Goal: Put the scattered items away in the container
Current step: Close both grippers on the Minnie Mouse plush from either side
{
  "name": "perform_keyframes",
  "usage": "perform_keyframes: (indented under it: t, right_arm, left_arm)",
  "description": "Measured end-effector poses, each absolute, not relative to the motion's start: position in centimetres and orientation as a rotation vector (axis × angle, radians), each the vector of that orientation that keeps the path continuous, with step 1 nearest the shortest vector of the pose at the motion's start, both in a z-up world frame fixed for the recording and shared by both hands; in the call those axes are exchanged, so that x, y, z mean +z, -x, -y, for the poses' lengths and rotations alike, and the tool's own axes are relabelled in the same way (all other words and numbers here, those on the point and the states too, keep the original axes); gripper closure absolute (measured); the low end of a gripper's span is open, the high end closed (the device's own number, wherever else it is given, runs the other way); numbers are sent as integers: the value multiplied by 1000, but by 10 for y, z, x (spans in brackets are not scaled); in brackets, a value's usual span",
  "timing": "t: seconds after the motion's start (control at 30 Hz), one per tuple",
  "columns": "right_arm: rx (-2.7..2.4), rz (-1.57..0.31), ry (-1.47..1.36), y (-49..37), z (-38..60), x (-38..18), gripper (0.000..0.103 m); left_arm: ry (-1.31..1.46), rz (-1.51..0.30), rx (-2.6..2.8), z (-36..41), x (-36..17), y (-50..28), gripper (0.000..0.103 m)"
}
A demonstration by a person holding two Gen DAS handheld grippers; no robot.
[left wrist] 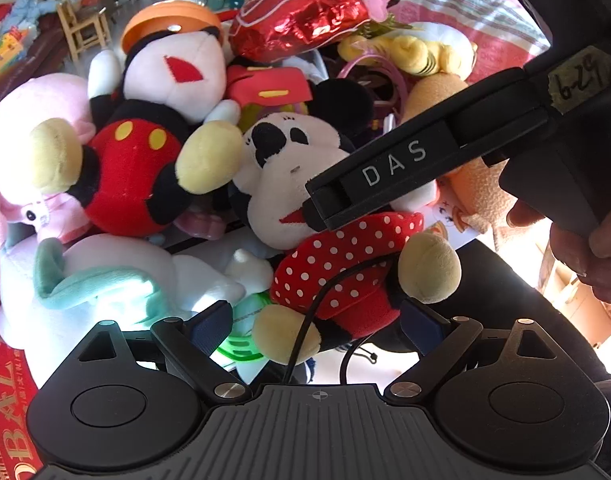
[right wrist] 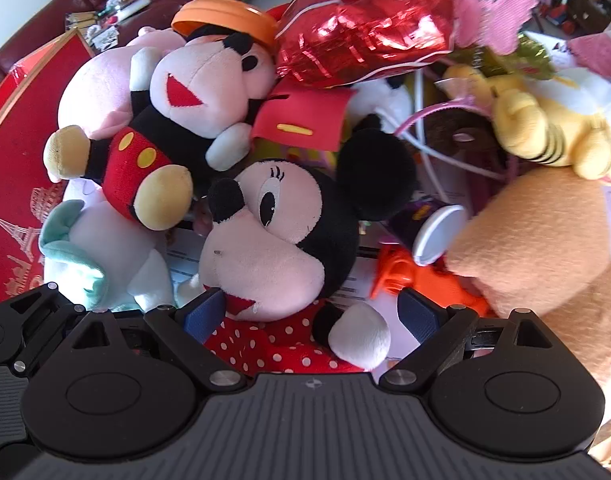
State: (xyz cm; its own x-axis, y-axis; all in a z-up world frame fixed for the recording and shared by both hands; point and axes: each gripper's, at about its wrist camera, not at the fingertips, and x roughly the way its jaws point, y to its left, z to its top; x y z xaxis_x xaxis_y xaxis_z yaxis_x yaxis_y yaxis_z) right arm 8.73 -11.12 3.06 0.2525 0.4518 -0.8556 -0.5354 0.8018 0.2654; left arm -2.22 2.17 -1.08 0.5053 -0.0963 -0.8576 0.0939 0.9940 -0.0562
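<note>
A Minnie Mouse plush (left wrist: 289,168) in a red dotted dress lies on a heap of soft toys, beside a Mickey Mouse plush (left wrist: 145,120). My left gripper (left wrist: 315,326) is open, with Minnie's foot and leg between its blue pads and gaps on both sides. A black finger (left wrist: 393,164) of the right gripper, marked DAS, crosses over Minnie's face. In the right wrist view my right gripper (right wrist: 313,318) stands open around the Minnie plush's (right wrist: 273,240) dotted body and white hand. Mickey (right wrist: 193,92) lies upper left. No container edge shows clearly.
A red foil balloon (right wrist: 365,28), an orange lid (right wrist: 225,12), a yellow bee plush (right wrist: 545,132) and a peach plush (right wrist: 537,240) crowd the heap. A white and mint plush (left wrist: 125,280) lies front left. A red box (right wrist: 17,152) flanks the left. A person's hand (left wrist: 585,256) grips the right handle.
</note>
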Motion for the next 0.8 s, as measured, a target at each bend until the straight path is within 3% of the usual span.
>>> perform_keyframes:
  t: [0.2, 0.37, 0.6, 0.8]
  right_arm:
    - [707, -1131, 105, -79, 104, 34, 10]
    - [687, -1143, 171, -89, 91, 24, 10]
    - [679, -1166, 150, -97, 96, 24, 10]
    - [662, -1148, 96, -108, 112, 37, 10]
  left_arm:
    - [-5, -1076, -127, -23, -23, 20, 8]
    - [-8, -1100, -174, -22, -28, 19, 21]
    - [78, -1107, -192, -39, -19, 13, 21]
    - [206, -1002, -146, -72, 12, 7, 21]
